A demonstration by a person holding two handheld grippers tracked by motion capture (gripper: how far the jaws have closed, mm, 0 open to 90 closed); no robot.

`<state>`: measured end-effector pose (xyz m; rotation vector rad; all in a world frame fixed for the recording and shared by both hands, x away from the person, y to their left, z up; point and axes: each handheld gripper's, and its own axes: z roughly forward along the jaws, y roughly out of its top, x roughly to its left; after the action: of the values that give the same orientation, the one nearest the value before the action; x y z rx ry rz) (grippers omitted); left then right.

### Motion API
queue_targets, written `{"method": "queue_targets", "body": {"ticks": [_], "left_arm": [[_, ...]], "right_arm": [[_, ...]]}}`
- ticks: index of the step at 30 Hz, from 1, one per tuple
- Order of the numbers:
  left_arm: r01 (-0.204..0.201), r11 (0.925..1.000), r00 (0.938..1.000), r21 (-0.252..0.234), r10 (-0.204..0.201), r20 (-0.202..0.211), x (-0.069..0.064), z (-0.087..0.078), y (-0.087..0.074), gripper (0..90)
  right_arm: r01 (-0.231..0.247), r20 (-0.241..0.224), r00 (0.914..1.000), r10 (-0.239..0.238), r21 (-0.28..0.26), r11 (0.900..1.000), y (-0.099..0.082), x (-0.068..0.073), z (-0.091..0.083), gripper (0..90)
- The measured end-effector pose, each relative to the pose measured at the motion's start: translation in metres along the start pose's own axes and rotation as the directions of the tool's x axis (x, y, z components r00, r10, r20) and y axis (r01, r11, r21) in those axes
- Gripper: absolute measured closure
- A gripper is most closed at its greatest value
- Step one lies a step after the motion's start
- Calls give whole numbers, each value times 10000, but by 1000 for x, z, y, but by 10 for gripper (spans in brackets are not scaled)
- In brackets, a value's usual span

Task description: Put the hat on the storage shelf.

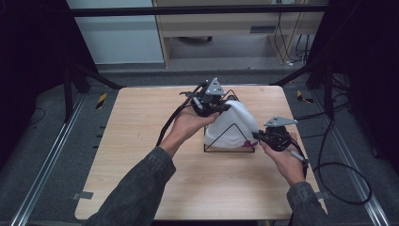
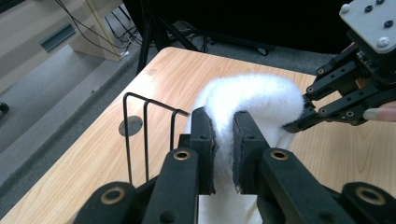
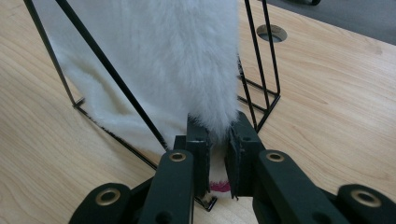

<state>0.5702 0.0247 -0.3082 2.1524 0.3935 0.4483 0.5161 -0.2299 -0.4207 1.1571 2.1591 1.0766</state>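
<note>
No legible text, labels, brands or numbers in any of the three views. The only sign-like markings are yellow-and-black striped strips on the floor, one off the bench's far left corner and one off its far right corner; they carry stripes only, no lettering.

Lab recording bay, wooden table, floor rails, black curtains, trailing cables

The wooden counter stands on a grey floor. Far behind it is a light cabinet with hanging cables. A black cable loops on the floor at the right.
</note>
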Motion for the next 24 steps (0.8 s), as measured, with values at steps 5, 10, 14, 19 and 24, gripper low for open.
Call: {"method": "queue_targets", "body": {"ticks": [5,10,14,19,24], "left_arm": [[13,10000,10000,77,-13,41,-3,2,-1,805],[142,9997,9999,181,-141,-17,-5,3,-4,688],[610,9980,9981,-186,-609,60,-3,-4,-5,585],[618,9980,9977,-146,-621,-281,-7,-16,-7,459],[936,9956,9953,-85,-937,-227,-8,-28,-11,258]], "right_arm": [[-85,-7,10000,85,71,9999,-2,0,0,788],[-286,119,9995,285,89,9996,-6,0,-5,679],[-395,238,9989,395,17,9992,-9,0,-13,633],[-420,430,9982,426,-154,9990,-15,5,-24,559],[-388,762,9963,408,-278,9989,-19,13,-37,428]]}}
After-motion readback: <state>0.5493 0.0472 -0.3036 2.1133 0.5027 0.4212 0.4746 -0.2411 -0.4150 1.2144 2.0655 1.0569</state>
